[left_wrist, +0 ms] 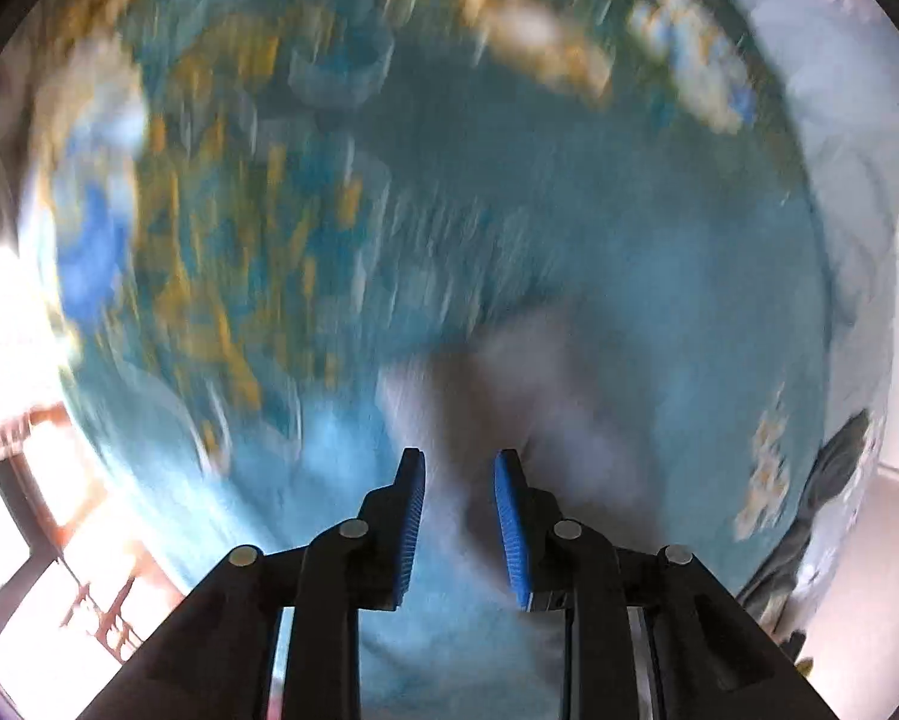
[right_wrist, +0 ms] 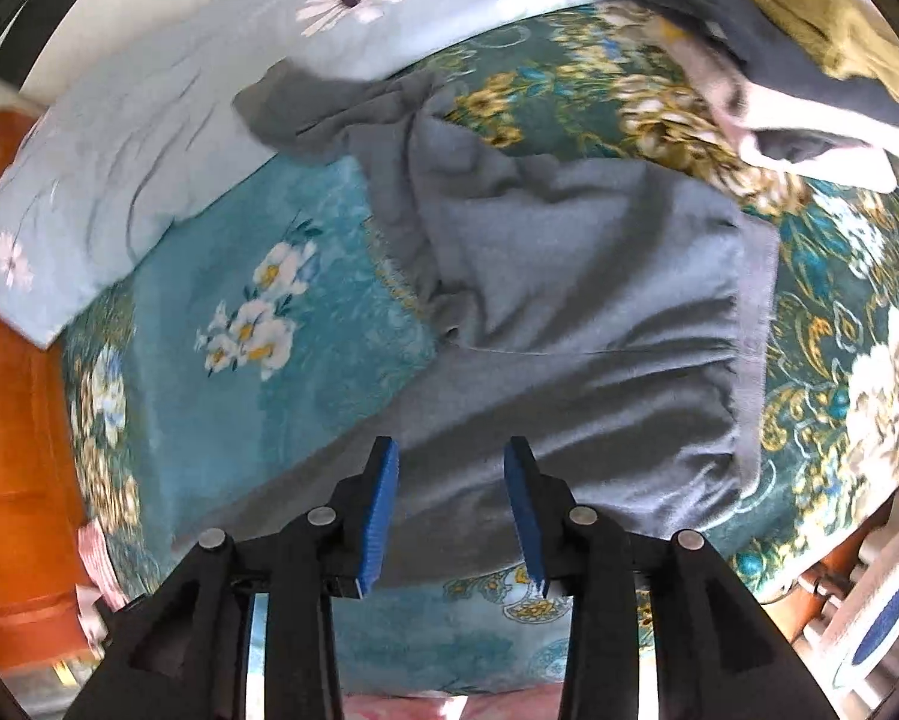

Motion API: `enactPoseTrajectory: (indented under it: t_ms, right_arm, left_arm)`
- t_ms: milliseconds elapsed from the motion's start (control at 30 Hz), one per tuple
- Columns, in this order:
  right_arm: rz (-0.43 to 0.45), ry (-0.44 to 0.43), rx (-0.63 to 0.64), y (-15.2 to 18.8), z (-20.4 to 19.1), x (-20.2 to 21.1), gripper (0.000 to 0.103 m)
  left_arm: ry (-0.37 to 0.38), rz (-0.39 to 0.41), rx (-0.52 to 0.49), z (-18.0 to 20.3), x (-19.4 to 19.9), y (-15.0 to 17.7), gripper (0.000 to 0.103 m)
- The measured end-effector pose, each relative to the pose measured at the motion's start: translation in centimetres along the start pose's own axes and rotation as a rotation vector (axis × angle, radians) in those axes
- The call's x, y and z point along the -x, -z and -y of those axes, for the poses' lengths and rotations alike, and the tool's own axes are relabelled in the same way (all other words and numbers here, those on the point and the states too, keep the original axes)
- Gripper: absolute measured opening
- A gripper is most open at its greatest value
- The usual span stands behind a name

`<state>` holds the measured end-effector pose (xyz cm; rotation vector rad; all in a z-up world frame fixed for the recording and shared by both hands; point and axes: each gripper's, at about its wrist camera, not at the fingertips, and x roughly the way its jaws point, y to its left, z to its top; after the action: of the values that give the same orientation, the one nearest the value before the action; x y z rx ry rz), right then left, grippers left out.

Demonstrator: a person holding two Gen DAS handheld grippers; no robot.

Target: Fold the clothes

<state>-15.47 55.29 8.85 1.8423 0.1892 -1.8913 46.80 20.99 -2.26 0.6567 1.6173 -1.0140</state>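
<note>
A grey garment (right_wrist: 569,312) lies crumpled and partly folded on the teal floral bedspread (right_wrist: 239,324). My right gripper (right_wrist: 452,456) is open and empty, hovering over the garment's near edge. The left wrist view is heavily motion-blurred; my left gripper (left_wrist: 460,465) is open and empty over the teal bedspread (left_wrist: 449,210), with a blurred grey patch of cloth (left_wrist: 545,396) just ahead of its fingers.
A pale blue daisy-print pillow (right_wrist: 149,138) lies at the back left. A pile of dark, white and olive clothes (right_wrist: 779,42) sits at the back right. An orange wooden bed frame (right_wrist: 11,420) runs along the left. A dark garment (left_wrist: 833,492) hangs at the bed's right edge.
</note>
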Motion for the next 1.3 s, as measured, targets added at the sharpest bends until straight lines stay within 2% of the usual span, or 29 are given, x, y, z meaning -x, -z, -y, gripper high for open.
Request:
enactPoseTrajectory:
  t_ms: [100,167,233,300,400,433,500,533,567,600,733,867,1000,1100,1200,1300]
  right_arm:
    - [0.036,0.009,-0.056,-0.5,1.0,0.6,0.038]
    - [0.046,0.019,-0.086,-0.8,1.4,0.6,0.039]
    - [0.044,0.03,-0.119,-1.1,1.6,0.2,0.04]
    - [0.033,0.042,-0.154,-1.5,1.8,-0.6,0.044]
    - [-0.003,0.072,-0.17,-2.0,1.8,-2.1,0.064]
    - [-0.015,0.082,-0.176,-2.1,1.8,-2.6,0.069]
    - [-0.038,0.094,-0.191,-2.3,2.1,-3.5,0.07]
    - [-0.05,0.099,-0.2,-2.4,2.3,-4.0,0.076]
    - [-0.059,0.101,-0.207,-2.4,2.5,-4.4,0.084]
    - [-0.06,0.103,-0.208,-2.3,2.8,-4.5,0.096]
    - [-0.082,0.133,-0.194,-1.6,4.0,-4.8,0.099]
    - [-0.114,0.175,-0.235,-0.4,6.0,-5.0,0.099]
    - [-0.149,0.201,-0.255,0.7,7.2,-5.1,0.099]
    - [-0.166,0.218,-0.239,0.8,7.4,-4.9,0.099]
    - [-0.164,0.222,-0.234,0.6,7.4,-4.7,0.099]
    - [-0.149,0.215,-0.219,0.2,6.8,-4.3,0.099]
  left_arm:
    - [0.061,0.116,-0.054,5.1,2.9,-3.2,0.032]
    - [0.115,0.122,-0.119,10.3,2.5,-3.8,0.038]
    - [0.165,0.073,-0.206,16.8,0.4,-3.7,0.04]
    - [0.2,0.0,-0.29,23.2,-2.5,-1.7,0.04]
    - [0.255,-0.104,-0.435,33.8,-6.6,2.4,0.04]
    - [0.269,-0.129,-0.486,37.0,-7.8,3.8,0.043]
    - [0.292,-0.171,-0.587,43.2,-10.1,6.4,0.051]
    - [0.303,-0.189,-0.634,46.1,-11.3,7.6,0.057]
    - [0.312,-0.202,-0.677,48.7,-12.6,8.5,0.058]
    - [0.322,-0.215,-0.72,51.2,-13.8,9.5,0.058]
    - [0.34,-0.219,-0.869,59.8,-18.2,12.4,0.06]
    - [0.331,-0.17,-0.933,64.7,-22.2,13.3,0.058]
    - [0.331,-0.176,-0.894,65.8,-25.1,12.8,0.044]
    - [0.351,-0.183,-0.877,66.2,-25.5,13.1,0.021]
    - [0.357,-0.193,-0.898,66.6,-24.8,14.2,0.01]
    - [0.37,-0.145,-0.904,65.9,-22.0,14.2,0.009]
